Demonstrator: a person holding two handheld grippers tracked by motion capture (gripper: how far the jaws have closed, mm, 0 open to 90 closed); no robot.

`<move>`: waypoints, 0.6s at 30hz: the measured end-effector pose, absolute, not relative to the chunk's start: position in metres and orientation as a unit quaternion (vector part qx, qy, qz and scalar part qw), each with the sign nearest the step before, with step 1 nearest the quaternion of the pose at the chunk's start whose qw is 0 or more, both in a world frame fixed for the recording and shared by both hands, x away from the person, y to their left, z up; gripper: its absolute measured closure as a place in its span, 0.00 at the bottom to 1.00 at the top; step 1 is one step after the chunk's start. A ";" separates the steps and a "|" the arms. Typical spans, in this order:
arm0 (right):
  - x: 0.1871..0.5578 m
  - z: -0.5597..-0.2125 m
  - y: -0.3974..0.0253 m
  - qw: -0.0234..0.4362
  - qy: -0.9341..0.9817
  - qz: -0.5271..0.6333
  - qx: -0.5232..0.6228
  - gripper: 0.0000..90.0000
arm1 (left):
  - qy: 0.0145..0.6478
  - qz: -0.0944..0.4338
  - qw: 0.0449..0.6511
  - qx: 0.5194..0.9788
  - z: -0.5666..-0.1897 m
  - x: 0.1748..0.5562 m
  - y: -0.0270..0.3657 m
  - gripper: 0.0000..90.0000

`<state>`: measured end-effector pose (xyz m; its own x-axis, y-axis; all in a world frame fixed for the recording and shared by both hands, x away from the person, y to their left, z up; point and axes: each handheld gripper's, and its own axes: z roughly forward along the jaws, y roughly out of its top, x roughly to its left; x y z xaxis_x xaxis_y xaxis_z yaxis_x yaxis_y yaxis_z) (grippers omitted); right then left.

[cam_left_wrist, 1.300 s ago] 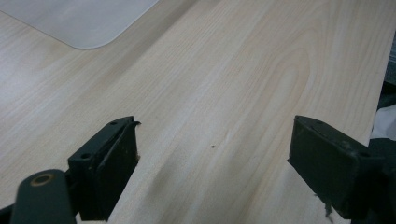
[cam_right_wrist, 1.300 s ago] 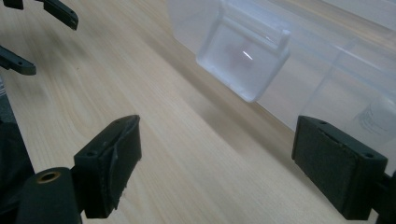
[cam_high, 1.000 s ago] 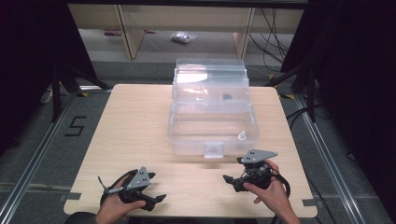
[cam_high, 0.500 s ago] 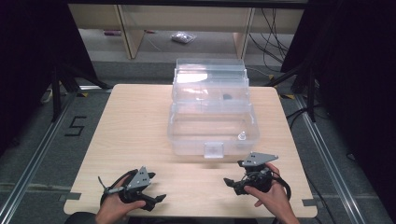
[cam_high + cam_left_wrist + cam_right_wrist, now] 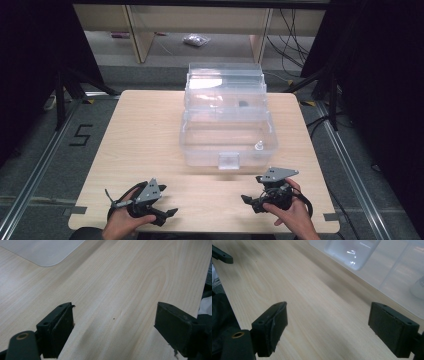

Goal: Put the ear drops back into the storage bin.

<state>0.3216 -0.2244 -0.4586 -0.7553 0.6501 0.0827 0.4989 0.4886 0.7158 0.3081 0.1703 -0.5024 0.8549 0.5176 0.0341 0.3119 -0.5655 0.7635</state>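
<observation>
While both tongs (image 5: 172,212) (image 5: 246,199) gape empty, the clear, seemingly plastic box (image 5: 227,125) sits near.

Left gripper (image 5: 172,212) held low at near left, jaws wide apart with nothing between, pointing right toward the other hand; left hand (image 5: 122,224) wrapped round its body from below, cable looping at its left. Right gripper (image 5: 246,199) held low at near right, jaws likewise spread and empty, pointing left; right hand (image 5: 290,212) gripping from behind, grey three-cornered plate on top. Both forearms entering from bottom edge, grippers well apart.
</observation>
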 end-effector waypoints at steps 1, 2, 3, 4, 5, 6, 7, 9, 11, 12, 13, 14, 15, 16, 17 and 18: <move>0.322 -0.459 -0.225 0.102 0.857 0.379 0.335 0.19 | 0.237 0.128 0.402 0.875 -0.502 0.308 0.170 0.17; 0.320 -0.460 -0.225 0.098 0.857 0.378 0.337 0.19 | 0.237 0.128 0.401 0.876 -0.502 0.308 0.170 0.17; 0.321 -0.460 -0.225 0.100 0.860 0.378 0.328 0.19 | 0.237 0.128 0.401 0.876 -0.502 0.308 0.170 0.17; 0.319 -0.461 -0.224 0.099 0.859 0.377 0.332 0.19 | 0.237 0.128 0.401 0.876 -0.502 0.308 0.170 0.17; 0.319 -0.461 -0.224 0.094 0.860 0.374 0.334 0.19 | 0.237 0.129 0.401 0.876 -0.502 0.308 0.170 0.17; 0.320 -0.462 -0.225 0.097 0.864 0.374 0.324 0.19 | 0.236 0.129 0.400 0.876 -0.502 0.308 0.170 0.17; 0.320 -0.462 -0.225 0.099 0.864 0.374 0.323 0.18 | 0.237 0.128 0.401 0.876 -0.502 0.308 0.170 0.17; 0.319 -0.464 -0.225 0.101 0.865 0.372 0.321 0.18 | 0.237 0.128 0.401 0.875 -0.502 0.308 0.170 0.17; 0.317 -0.464 -0.224 0.097 0.864 0.368 0.331 0.18 | 0.237 0.128 0.401 0.876 -0.502 0.308 0.170 0.17; 0.317 -0.466 -0.224 0.103 0.862 0.372 0.329 0.18 | 0.237 0.128 0.401 0.875 -0.503 0.308 0.170 0.17; 0.316 -0.465 -0.225 0.096 0.867 0.363 0.328 0.18 | 0.237 0.128 0.401 0.876 -0.502 0.308 0.170 0.17; 0.316 -0.465 -0.225 0.097 0.867 0.364 0.325 0.18 | 0.237 0.128 0.401 0.876 -0.502 0.308 0.170 0.17; 0.315 -0.466 -0.225 0.095 0.867 0.362 0.330 0.18 | 0.237 0.128 0.401 0.876 -0.502 0.308 0.170 0.17; 0.314 -0.466 -0.225 0.091 0.867 0.361 0.332 0.18 | 0.237 0.128 0.401 0.875 -0.502 0.308 0.170 0.17; 0.314 -0.467 -0.225 0.095 0.868 0.362 0.326 0.18 | 0.237 0.128 0.401 0.876 -0.502 0.308 0.170 0.17; 0.313 -0.468 -0.226 0.092 0.869 0.359 0.329 0.18 | 0.237 0.128 0.401 0.876 -0.502 0.308 0.170 0.17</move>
<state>0.3134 -0.2257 -0.4680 -0.7664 0.6379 0.0756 0.5052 0.5258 0.6844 0.3080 0.1702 -0.5023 0.8551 0.5173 0.0347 0.3115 -0.5660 0.7633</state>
